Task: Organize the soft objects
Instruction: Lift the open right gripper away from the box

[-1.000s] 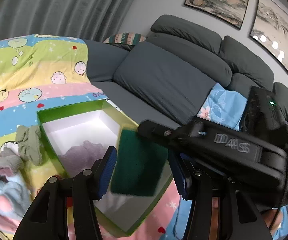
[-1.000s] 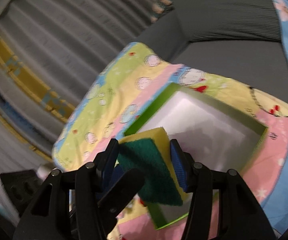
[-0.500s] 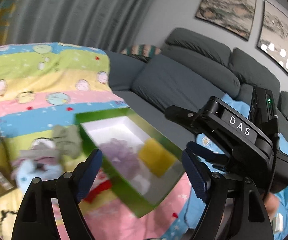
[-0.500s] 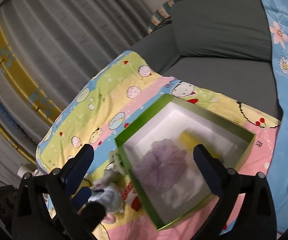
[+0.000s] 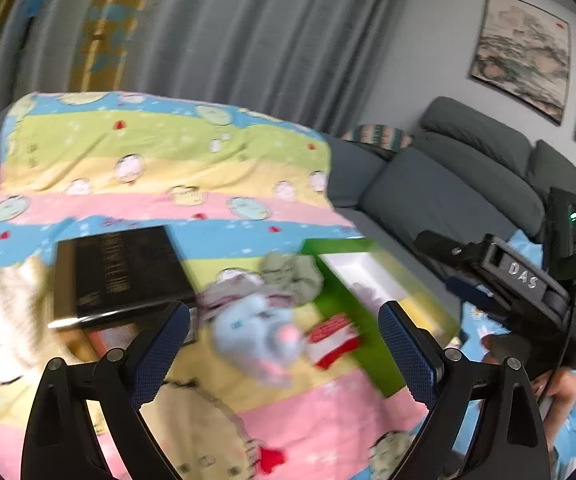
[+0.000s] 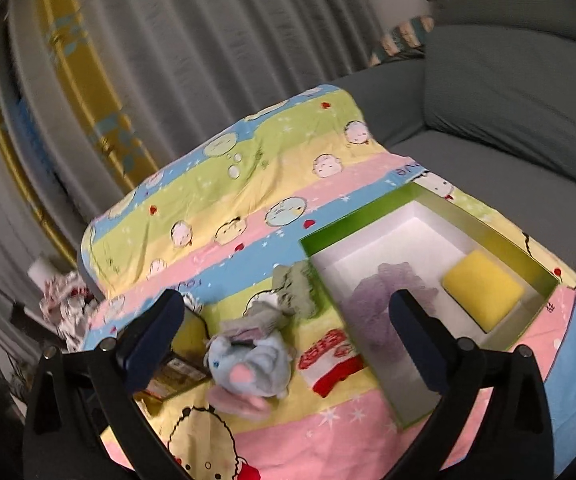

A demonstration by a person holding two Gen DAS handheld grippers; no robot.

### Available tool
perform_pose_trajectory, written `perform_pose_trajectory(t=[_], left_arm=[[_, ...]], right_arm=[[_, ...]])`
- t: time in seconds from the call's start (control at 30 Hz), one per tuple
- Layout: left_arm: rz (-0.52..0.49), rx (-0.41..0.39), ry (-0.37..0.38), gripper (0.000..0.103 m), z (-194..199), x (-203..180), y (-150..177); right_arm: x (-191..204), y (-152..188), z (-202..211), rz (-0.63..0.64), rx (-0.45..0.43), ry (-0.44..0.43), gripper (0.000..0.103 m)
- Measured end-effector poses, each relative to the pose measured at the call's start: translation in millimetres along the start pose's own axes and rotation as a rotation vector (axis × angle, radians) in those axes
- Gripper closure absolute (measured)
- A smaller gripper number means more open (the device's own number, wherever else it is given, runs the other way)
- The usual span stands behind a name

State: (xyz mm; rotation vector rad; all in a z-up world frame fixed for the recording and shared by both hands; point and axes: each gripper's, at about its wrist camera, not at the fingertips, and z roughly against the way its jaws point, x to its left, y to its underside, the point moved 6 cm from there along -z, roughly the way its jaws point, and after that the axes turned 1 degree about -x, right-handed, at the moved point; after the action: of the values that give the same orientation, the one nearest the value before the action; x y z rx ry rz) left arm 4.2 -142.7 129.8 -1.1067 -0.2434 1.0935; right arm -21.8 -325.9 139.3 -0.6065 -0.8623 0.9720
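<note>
Quilt [image 6: 224, 184] bears plush toy [image 6: 248, 372] beside green box [image 6: 527, 272]; left gripper [image 5: 284, 344] opening, right gripper [image 6: 288, 328] wide, both empty.

I see a cartoon-printed bedsheet [image 6: 248, 184] striped pink, blue, yellow and lime, and on it a lime-green cardboard box [image 6: 371, 216] with a white inside. In the box lie a bright yellow sponge [image 6: 483, 290] and a lilac mesh puff [image 6: 383, 292]. Beside its edge sit a pale-blue plush toy [image 6: 248, 364] with pink patches, a red-and-white striped cloth [image 6: 329, 360] and a grey-green sock [image 6: 295, 286]; a black book [image 5: 116, 268] lies farther along.
</note>
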Motion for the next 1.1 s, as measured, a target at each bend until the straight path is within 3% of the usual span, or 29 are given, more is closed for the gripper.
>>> perform_pose_trajectory(t=[0.23,0.4,0.53,0.73,0.9,1.1], left_arm=[[0.027,-0.011,-0.167,0.008,29.3,55.9,11.6],[0.128,-0.029,-0.216,0.008,46.3,109.8,17.1],[0.180,-0.044,-0.320,0.008,55.3,159.7,33.6],[0.229,-0.030,-0.401,0.008,62.4,210.7,58.3],[0.259,-0.048,-0.437,0.008,79.4,226.9,55.9],[0.265,-0.033,-0.466,0.008,94.3,240.6,53.9]], right_arm=[[44.2,15.3,-3.7,0.086,0.031,-0.065,0.001],[71.8,29.6,-8.6,0.158,0.059,-0.095,0.001],[88.4,40.2,-14.4,0.202,0.070,-0.085,0.001],[105.7,54.2,-23.1,0.262,0.074,-0.037,0.001],[115.1,65.2,-33.9,0.282,0.105,-0.019,0.001],[149.7,82.6,-51.7,0.306,0.216,-0.087,0.002]])
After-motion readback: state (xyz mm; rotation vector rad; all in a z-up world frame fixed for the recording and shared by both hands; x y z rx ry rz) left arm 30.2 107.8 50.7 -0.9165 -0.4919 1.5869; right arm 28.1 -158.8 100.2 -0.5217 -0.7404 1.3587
